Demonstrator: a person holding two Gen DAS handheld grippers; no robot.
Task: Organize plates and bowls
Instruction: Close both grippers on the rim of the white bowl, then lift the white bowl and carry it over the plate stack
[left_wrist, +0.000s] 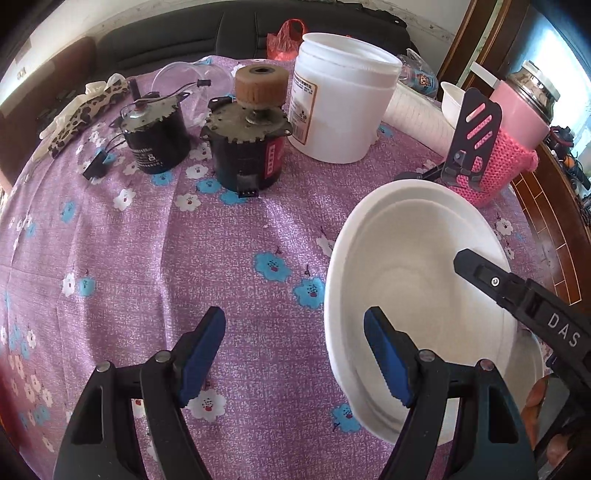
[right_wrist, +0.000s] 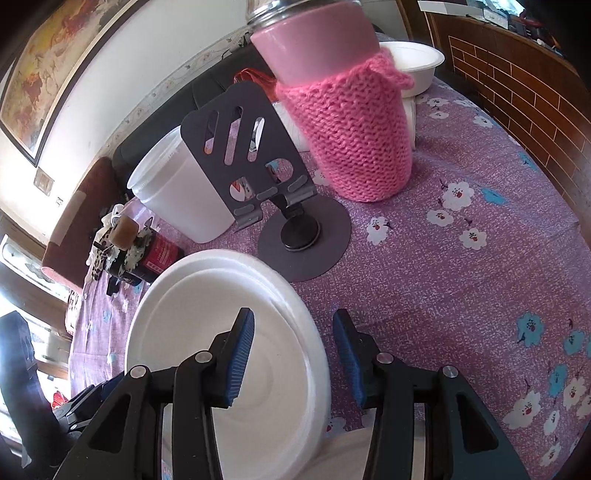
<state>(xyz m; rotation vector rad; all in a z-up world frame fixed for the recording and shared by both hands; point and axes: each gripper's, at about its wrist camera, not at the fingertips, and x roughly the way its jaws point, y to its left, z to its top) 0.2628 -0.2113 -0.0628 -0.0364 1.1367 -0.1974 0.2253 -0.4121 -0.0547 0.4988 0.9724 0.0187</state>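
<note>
Between right gripper (right_wrist: 291, 354) jaws: white bowl (right_wrist: 229, 332) rim, jaws apart, unclamped (left gripper (left_wrist: 295, 354) jaws apart, empty, beside bowl).

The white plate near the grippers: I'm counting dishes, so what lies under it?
Under the white plate, a second white dish's rim shows at its near edge; the rest of that dish is covered. Purple tablecloth lies around them.
</note>
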